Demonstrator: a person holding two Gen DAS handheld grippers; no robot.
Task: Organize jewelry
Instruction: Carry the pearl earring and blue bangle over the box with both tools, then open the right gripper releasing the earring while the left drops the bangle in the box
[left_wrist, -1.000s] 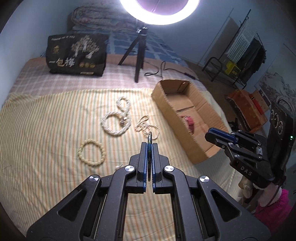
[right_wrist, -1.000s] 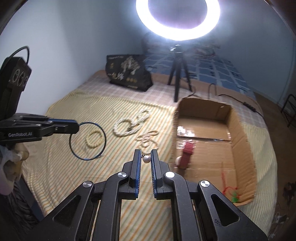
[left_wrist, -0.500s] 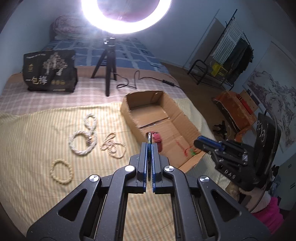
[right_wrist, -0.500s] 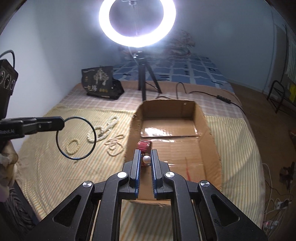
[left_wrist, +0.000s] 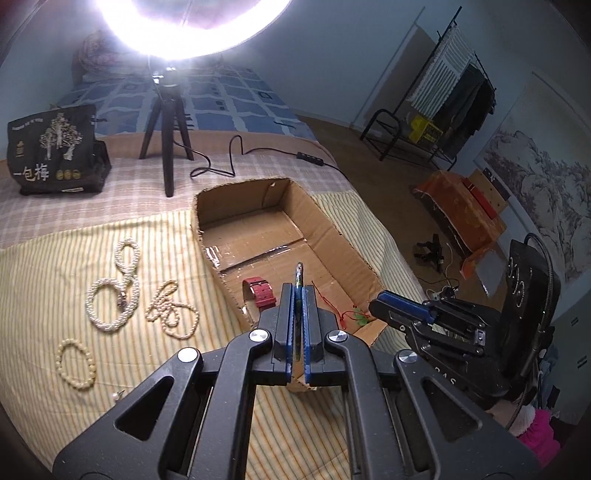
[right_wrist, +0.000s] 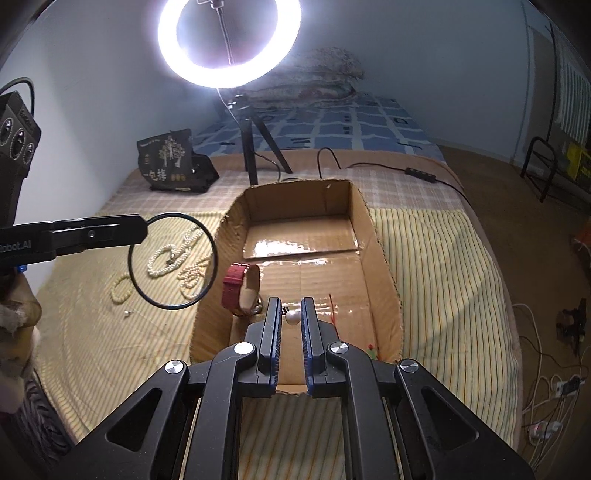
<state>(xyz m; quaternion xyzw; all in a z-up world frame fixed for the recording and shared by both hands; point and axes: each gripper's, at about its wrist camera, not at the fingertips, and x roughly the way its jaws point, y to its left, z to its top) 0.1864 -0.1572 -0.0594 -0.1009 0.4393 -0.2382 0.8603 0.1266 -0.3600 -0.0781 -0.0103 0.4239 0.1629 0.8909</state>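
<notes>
Both tongs are loaded over the box (right_wrist: 380, 236). Left tongs (left_wrist: 298, 291) are clamped on the thin bangle (right_wrist: 171, 260), held upright. Right tongs (right_wrist: 291, 314) pinch a pearl earring (right_wrist: 292, 316) between the pads.

My plan is to lower each load close to the box floor before easing the jaws apart, so the pearl cannot bounce out.

Count ahead-left of the left tongs, on the bed:
- two pearl strands (left_wrist: 122, 291)
- one bead bracelet (left_wrist: 75, 365)
- one loose earring (left_wrist: 118, 396)

In the box:
- one red watch (left_wrist: 260, 293)
- one red-cord pendant (left_wrist: 354, 314)
</notes>
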